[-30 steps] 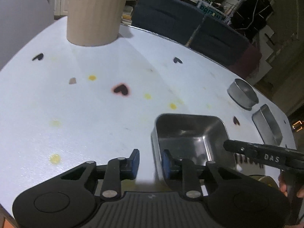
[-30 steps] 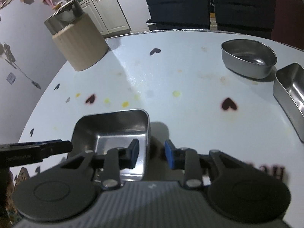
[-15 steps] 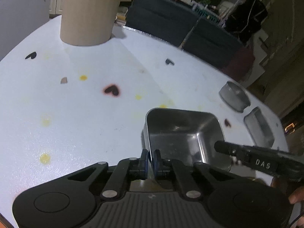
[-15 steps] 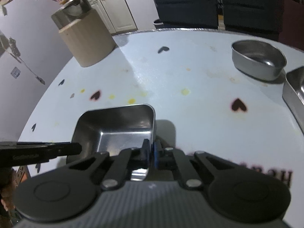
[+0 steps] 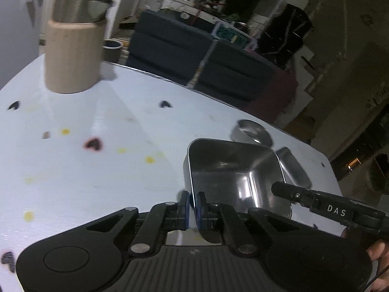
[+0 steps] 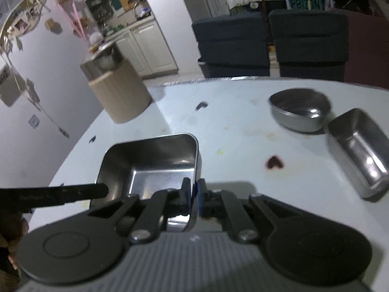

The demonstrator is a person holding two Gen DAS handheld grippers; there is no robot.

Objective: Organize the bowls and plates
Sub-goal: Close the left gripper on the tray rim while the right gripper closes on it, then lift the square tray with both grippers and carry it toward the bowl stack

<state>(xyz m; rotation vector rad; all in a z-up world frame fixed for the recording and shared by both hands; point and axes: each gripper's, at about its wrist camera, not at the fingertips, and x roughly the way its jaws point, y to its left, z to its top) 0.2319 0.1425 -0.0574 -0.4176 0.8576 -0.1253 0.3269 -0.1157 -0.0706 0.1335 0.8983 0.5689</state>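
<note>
A square steel tray [image 5: 233, 177] [image 6: 150, 160] hangs lifted off the white table [image 5: 97, 165] [image 6: 243, 131], held from both sides. My left gripper [image 5: 192, 203] is shut on its left wall. My right gripper [image 6: 193, 196] is shut on its right wall. Each view shows the other gripper as a black bar reaching in over the tray's rim. To the right on the table stand a round steel bowl [image 6: 300, 112] [image 5: 251, 132] and a second rectangular steel tray [image 6: 359, 148] [image 5: 293, 168], both apart from the held one.
A beige ribbed canister [image 5: 71, 56] [image 6: 120, 95] with a steel pot in it stands at the table's far left. Dark blue chairs [image 5: 194, 56] [image 6: 269, 41] line the far edge. Heart stickers and yellow spots dot the tabletop. A hand [image 5: 378, 255] shows at the lower right.
Both grippers went from open beside the tray's walls to shut on them, then rose with the tray. The view now sits higher and tilts more toward the room.
</note>
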